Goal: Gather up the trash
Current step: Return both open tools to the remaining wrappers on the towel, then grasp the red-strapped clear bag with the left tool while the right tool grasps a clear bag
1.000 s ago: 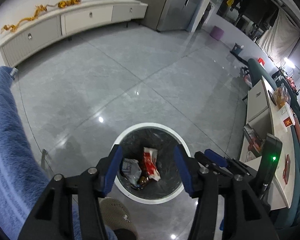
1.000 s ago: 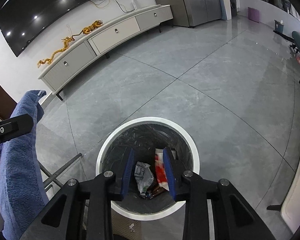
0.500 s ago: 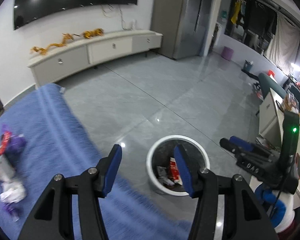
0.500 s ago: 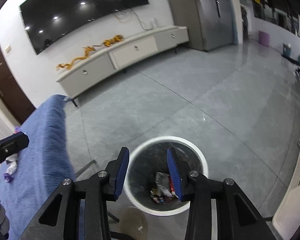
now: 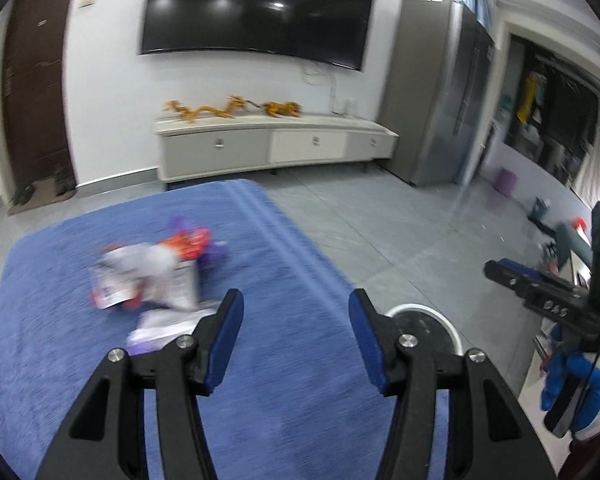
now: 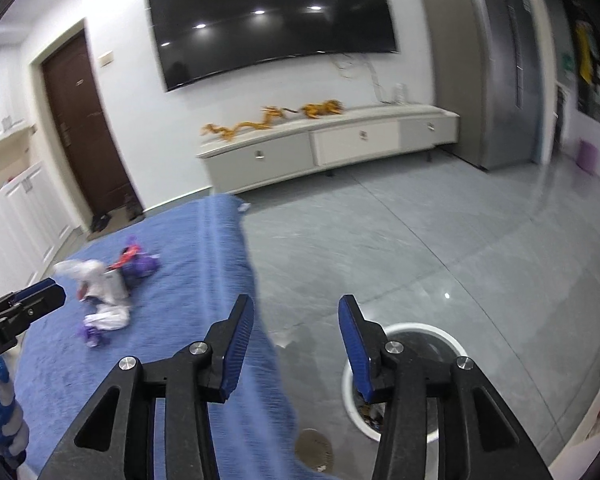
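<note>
Trash heaped on blue fleece, bin on grey tile

Wrappers [image 5: 152, 280], crinkled white, purple and red film, lie blurred at centre left of the left view on a fuzzy blue cloth [image 5: 260, 400] covering the counter. The round white-rimmed bin [image 6: 404, 380], black-lined, stands on glossy tile at lower right. The left gripper [image 5: 296, 340] has its blue pads apart, empty. The right gripper [image 6: 296, 344] is spreading its jaws, nothing between them.
</note>
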The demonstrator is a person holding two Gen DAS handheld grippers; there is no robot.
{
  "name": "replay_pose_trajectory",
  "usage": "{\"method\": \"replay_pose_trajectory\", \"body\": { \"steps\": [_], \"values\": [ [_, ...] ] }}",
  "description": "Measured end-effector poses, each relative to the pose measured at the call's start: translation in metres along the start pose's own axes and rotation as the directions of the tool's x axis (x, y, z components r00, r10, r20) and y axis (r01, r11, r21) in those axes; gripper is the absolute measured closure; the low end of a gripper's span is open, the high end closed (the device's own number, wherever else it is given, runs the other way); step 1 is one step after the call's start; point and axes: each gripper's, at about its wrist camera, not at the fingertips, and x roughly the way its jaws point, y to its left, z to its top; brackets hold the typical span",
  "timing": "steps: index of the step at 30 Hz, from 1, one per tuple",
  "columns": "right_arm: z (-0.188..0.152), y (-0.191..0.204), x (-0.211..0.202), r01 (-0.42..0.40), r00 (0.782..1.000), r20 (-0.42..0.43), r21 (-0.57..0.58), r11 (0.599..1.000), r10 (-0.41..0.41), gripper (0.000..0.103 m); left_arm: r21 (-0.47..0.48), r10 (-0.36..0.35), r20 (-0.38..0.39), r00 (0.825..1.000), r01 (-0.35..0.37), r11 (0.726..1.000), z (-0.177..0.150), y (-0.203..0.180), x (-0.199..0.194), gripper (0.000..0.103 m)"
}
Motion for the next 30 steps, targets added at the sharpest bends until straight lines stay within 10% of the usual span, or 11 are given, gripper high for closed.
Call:
{"method": "replay_pose_trajectory", "body": {
  "steps": [10, 30],
  "values": [
    [0.013, 0.101, 0.043, -0.174, 0.983, -0.073, -0.119, 0.978, 0.166, 0.058, -0.129, 0.066, -0.017, 0.998, -0.067, 0.989, -0.027, 0.123, -0.009, 0.05],
    [0.022, 0.185, 0.134, -0.424, 0.896, -0.229, -0.191, 0.886, 0.38, 0.057, -0.124, -0.01, -0.11, 0.994, -0.004, 0.992, -0.002, 0.158, 0.091, 0.052]
  ]
}}
